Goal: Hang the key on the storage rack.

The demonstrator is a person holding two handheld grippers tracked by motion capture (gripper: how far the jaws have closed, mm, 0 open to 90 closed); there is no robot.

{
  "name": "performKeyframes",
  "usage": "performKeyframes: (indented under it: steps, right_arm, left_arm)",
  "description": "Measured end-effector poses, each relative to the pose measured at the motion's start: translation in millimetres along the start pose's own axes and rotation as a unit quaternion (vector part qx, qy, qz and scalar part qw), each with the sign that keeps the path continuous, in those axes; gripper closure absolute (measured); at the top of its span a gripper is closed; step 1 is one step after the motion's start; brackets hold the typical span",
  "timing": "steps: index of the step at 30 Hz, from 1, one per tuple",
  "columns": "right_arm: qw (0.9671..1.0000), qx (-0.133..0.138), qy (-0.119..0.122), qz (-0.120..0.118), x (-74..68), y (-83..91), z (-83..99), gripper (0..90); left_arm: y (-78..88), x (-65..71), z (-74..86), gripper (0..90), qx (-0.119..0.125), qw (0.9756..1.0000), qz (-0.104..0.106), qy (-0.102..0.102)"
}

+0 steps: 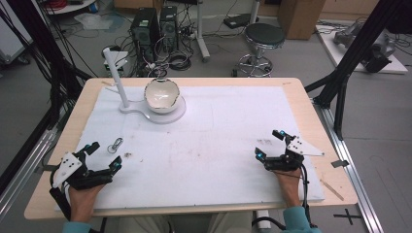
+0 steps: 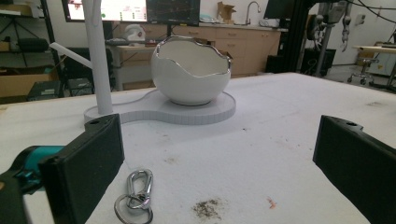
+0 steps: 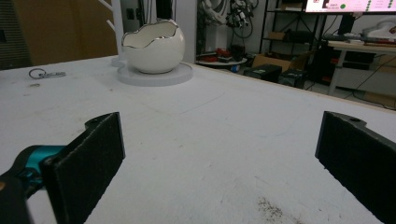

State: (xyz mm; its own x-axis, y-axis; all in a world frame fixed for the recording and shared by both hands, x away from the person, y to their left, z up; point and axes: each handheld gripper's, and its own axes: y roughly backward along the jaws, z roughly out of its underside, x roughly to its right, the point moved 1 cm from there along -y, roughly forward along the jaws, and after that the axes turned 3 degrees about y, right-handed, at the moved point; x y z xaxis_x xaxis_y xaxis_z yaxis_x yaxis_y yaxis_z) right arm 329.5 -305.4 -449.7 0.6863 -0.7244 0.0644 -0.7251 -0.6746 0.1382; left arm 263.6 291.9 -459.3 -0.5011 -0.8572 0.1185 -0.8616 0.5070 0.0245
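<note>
Resting near the table's front corners, both grippers are holding nothing, so the work is judged to be sitting at its very start: nothing is being lifted, hung or placed yet. The left gripper [image 1: 103, 156] is standing with its jaws wide apart and empty, and the right gripper [image 1: 268, 143] is likewise spread open over bare foam.

Lying flat on the white foam mat [image 1: 233, 126] is the small silver metal carabiner clip with its key ring [image 2: 136, 196]. In the left gripper view it is sitting just ahead of the jaws, close beside the left-hand pad and not between the two; in the high view the clip [image 1: 115, 144] is lying just beyond that gripper's fingertips, untouched. From the right gripper it is lying well apart, across the mat.

Farther back, the white egg-shaped ceramic bowl with a silver jagged rim [image 1: 162, 95] is sitting on the round end of a white stand base [image 1: 177, 115], with a white upright post bearing a side peg [image 1: 116, 73] rising from the other end. Reaching, gripping and carrying the clip all seem to be remaining.
</note>
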Motion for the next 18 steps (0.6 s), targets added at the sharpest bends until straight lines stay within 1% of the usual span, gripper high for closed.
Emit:
performKeyframes:
  steps: [2, 3, 4, 5, 6, 8, 9, 10, 11, 12, 13, 15, 16, 17, 18]
  right_arm:
    - [1.0, 0.0, 0.0, 0.0, 0.0, 0.0, 0.0, 0.5]
    - [1.0, 0.0, 0.001, 0.0, -0.2, 0.0, -0.1, 0.6]
    - [1.0, 0.0, 0.003, 0.001, -0.3, -0.1, -0.1, 0.5]
    - [1.0, 0.0, 0.006, 0.0, -0.1, -0.2, -0.1, 0.5]
    - [1.0, 0.001, 0.005, 0.0, -0.1, -0.3, -0.1, 0.5]
    - [1.0, 0.0, 0.002, 0.0, -0.1, 0.0, -0.1, 0.5]
    - [1.0, 0.0, 0.002, 0.0, -0.1, 0.0, 0.0, 0.5]
    - [1.0, 0.0, 0.001, 0.0, -0.2, 0.0, -0.1, 0.5]
    - [1.0, 0.0, 0.002, 0.0, -0.1, 0.0, -0.1, 0.6]
    - [1.0, 0.0, 0.002, 0.0, -0.1, 0.0, -0.1, 0.6]
    - [1.0, 0.0, 0.003, 0.001, -0.3, -0.1, -0.1, 0.5]
    - [1.0, 0.0, 0.006, 0.0, -0.1, -0.1, -0.1, 0.6]
    - [1.0, 0.0, 0.007, 0.0, -0.1, -0.2, -0.1, 0.5]
    - [1.0, 0.001, 0.005, 0.001, -0.1, -0.3, -0.1, 0.5]
    - [1.0, 0.0, 0.002, 0.001, -0.1, 0.0, -0.1, 0.5]
  left_arm:
    - [0.1, -0.4, -0.2, 2.4, 0.0, 1.0, -0.001, 0.001]
    - [0.0, -1.4, -1.5, 2.4, 0.0, 0.9999, 0.001, 0.01]
    - [0.4, -1.8, -3.9, 2.4, 0.001, 0.9999, 0.001, 0.015]
    - [0.7, -1.9, -7.3, 2.4, 0.005, 0.9999, 0.001, 0.015]
    - [0.7, -1.9, -7.3, 2.4, 0.005, 0.9999, 0.001, 0.015]
    - [1.6, -2.3, -15.8, 2.4, 0.01, 0.9998, 0.005, 0.016]
    - [1.9, -2.8, -20.3, 2.4, 0.008, 0.9998, 0.007, 0.015]
    - [1.3, -3.5, -31.0, 2.4, -0.006, 0.9999, 0.009, 0.009]
    - [0.3, -3.5, -37.1, 2.4, -0.015, 0.9998, 0.01, 0.004]
    - [0.3, -3.5, -37.1, 2.4, -0.015, 0.9998, 0.01, 0.004]
    - [-0.6, -3.5, -43.8, 2.4, -0.027, 0.9996, 0.011, -0.002]
    - [-2.6, -2.7, -58.6, 2.4, -0.055, 0.9982, -0.003, -0.023]
    - [-5.0, -2.7, -73.1, 2.4, -0.073, 0.9968, -0.001, -0.032]
    - [-5.0, -2.7, -73.1, 2.4, -0.073, 0.9968, -0.001, -0.032]
    - [-6.5, -2.9, -79.8, 2.4, -0.082, 0.996, 0.0, -0.034]
